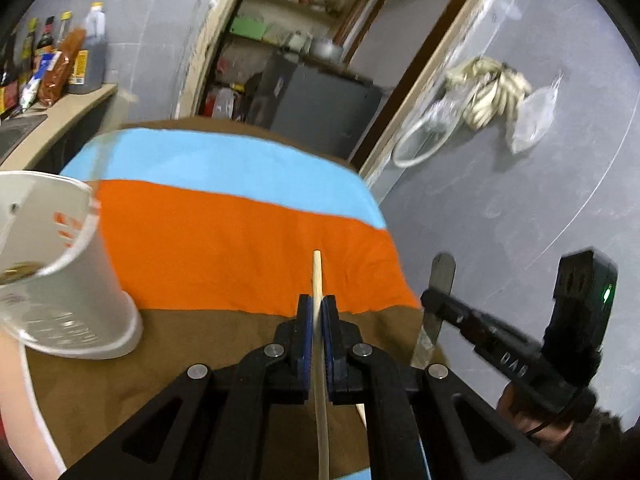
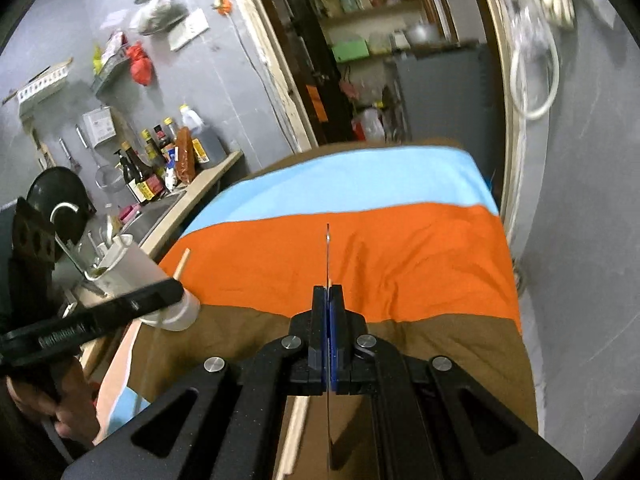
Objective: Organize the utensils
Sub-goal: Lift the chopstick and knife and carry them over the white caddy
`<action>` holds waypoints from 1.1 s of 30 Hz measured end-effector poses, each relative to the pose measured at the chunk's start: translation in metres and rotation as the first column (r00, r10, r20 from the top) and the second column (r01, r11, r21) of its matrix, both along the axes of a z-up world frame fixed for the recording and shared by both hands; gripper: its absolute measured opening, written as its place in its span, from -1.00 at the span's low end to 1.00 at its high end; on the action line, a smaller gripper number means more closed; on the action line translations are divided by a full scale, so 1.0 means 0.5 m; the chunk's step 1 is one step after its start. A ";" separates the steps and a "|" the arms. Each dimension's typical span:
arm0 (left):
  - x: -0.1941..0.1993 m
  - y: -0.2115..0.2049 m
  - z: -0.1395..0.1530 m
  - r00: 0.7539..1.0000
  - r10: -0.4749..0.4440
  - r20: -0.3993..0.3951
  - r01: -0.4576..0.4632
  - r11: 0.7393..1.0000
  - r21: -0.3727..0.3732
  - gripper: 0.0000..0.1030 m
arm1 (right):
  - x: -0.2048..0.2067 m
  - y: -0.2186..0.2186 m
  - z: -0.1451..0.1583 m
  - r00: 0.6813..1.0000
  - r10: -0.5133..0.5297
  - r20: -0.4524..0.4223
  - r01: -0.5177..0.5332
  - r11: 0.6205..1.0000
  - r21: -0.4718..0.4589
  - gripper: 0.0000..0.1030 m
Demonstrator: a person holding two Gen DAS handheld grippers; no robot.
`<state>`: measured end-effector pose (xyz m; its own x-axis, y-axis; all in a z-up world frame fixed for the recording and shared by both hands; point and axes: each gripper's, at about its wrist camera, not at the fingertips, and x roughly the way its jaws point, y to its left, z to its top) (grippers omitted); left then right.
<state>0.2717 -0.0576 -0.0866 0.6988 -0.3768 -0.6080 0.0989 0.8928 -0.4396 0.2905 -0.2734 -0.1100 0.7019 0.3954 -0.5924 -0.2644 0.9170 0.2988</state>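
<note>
The left tool [image 1: 318, 312] has its blue pads pressed together on a wooden chopstick [image 1: 317, 276], which runs between them lengthwise; its tip sticks out ahead of the fingertips and its long shaft passes back under the tool body. The tool points forward and slopes down toward the striped cloth [image 1: 240, 240] on the worktop. To its left, close by, stands a white measuring cup [image 1: 76, 280] with orange markings, serving as a utensil holder. To its right the right tool is seen from the side, clamped on a flat metal utensil [image 1: 440, 276] whose rounded end pokes up past the fingers. From its own camera, the right tool [image 2: 328, 300] is closed on that utensil [image 2: 327, 256], which shows edge-on as a thin line rising ahead of the pads. It too slopes down toward the cloth [image 2: 400, 252]. To its left the left tool crosses the view, the chopstick [image 2: 182, 264] jutting from it, with the cup [image 2: 132, 268] just behind and a hand [image 2: 60, 404] gripping the handle below.
</note>
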 end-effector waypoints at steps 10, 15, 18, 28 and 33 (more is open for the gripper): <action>-0.074 0.171 0.130 0.979 0.105 0.173 -0.092 0.992 -0.082 -0.90 | -0.070 0.097 0.180 0.984 0.001 0.179 -0.007 1.000 0.029 -0.97; -0.095 0.271 0.192 0.954 0.158 0.255 -0.141 0.987 -0.081 -0.90 | -0.088 0.197 0.251 0.970 0.031 0.241 -0.040 0.999 0.036 -0.97; -0.098 0.337 0.217 0.934 0.202 0.295 -0.184 0.979 -0.089 -0.90 | -0.097 0.256 0.286 0.960 0.041 0.276 -0.053 0.998 0.036 -0.97; -0.062 0.492 0.251 0.849 0.325 0.416 -0.290 0.946 -0.148 -0.90 | -0.086 0.384 0.351 0.927 0.001 0.376 -0.030 0.997 0.071 -0.97; -0.022 0.508 0.233 0.827 0.347 0.442 -0.319 0.937 -0.139 -0.90 | -0.061 0.412 0.318 0.929 -0.012 0.370 -0.011 0.998 0.061 -0.97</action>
<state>0.2608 0.1963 0.0300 0.9795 -0.0945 -0.1778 -0.0001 0.8828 -0.4698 0.2598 -0.0676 0.0490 0.8670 0.4221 -0.2648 -0.3664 0.9002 0.2353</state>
